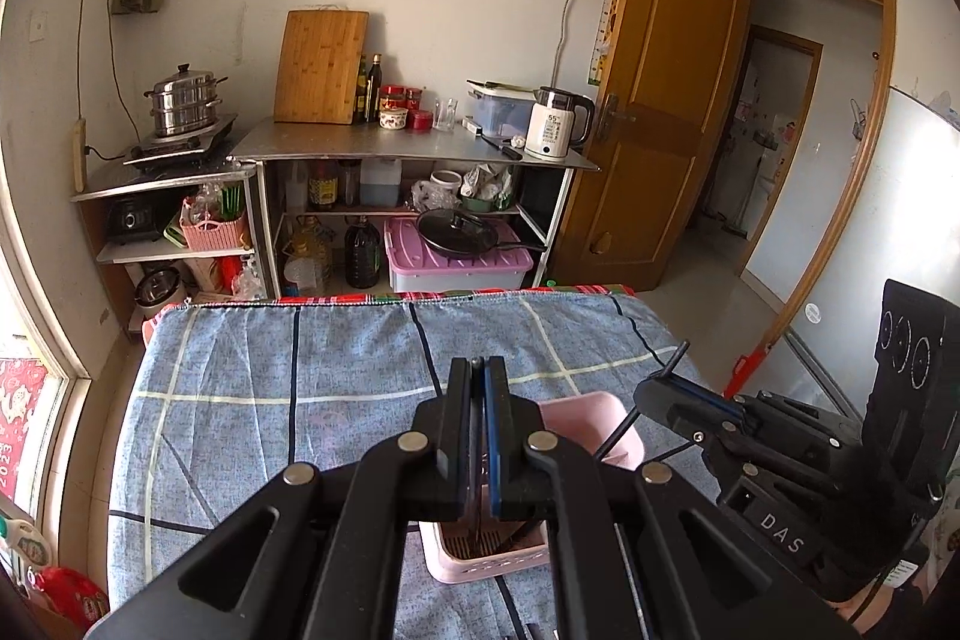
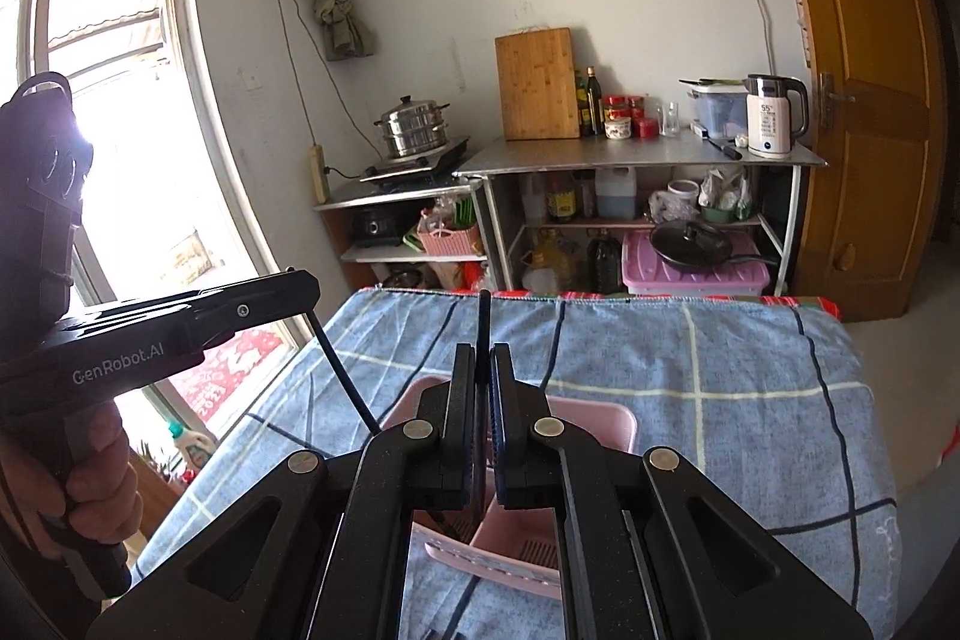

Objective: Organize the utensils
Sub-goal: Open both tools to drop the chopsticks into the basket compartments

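Observation:
A pink slotted utensil holder (image 1: 591, 418) (image 2: 600, 424) stands on the blue checked tablecloth (image 1: 270, 370) (image 2: 750, 370), directly under both grippers. My left gripper (image 1: 478, 367) (image 2: 309, 289) is shut on a thin black chopstick (image 2: 345, 370), whose lower end slants down toward the holder's left rim. My right gripper (image 2: 483, 352) (image 1: 651, 388) is shut on a second black chopstick (image 2: 483, 316) (image 1: 618, 430); it sticks up past the fingertips and reaches down over the holder. The holder's perforated floor (image 1: 480, 556) shows between the left jaws.
A person's hand (image 2: 90, 472) grips the left tool's handle. Beyond the table's far edge stands a metal shelf unit (image 1: 414, 148) with a cutting board, bottles, a kettle (image 1: 555, 124) and a steamer pot. A wooden door (image 1: 660, 100) is open on the right, a window (image 2: 120, 100) on the left.

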The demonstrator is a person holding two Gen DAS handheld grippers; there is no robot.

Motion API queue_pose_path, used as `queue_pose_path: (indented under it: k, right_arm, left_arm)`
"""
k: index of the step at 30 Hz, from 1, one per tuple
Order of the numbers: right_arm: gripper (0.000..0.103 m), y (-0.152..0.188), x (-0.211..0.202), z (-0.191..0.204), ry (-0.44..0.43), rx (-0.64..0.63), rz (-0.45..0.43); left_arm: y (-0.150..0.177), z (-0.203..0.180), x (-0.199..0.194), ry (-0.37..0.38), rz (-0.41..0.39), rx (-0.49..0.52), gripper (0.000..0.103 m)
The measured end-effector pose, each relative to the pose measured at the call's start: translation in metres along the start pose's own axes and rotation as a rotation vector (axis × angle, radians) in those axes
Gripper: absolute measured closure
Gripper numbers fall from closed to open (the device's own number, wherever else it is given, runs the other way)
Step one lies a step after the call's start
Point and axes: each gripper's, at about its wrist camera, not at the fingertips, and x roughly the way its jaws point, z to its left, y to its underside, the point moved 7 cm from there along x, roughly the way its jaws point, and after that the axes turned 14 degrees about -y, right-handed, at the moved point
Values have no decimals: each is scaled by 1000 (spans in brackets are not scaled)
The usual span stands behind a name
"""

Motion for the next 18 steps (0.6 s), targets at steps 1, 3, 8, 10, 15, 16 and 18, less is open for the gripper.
queue_pose_path:
  k: [1, 3, 8, 10, 15, 16, 18]
  right_arm:
    - [99, 2, 1, -2, 1, 4, 7]
    - [99, 3, 3, -4, 1, 13, 16]
    - [96, 4, -2, -10, 10, 25, 21]
    - [93, 2, -8, -9, 18, 18, 13]
    - [89, 0, -29, -4, 35, -2, -13]
    - [89, 1, -33, -2, 40, -9, -16]
    - [89, 4, -42, 2, 52, -25, -22]
  left_arm:
    - [2, 1, 3, -2, 8, -3, 98]
    - [5, 4, 6, -15, 15, -9, 98]
    - [7, 10, 6, -23, 4, -21, 92]
    - [7, 13, 1, -29, -14, -23, 76]
    - [7, 17, -21, -49, -70, -29, 67]
    - [8, 17, -26, -51, -82, -27, 66]
    - [11, 17, -37, -56, -100, -26, 66]
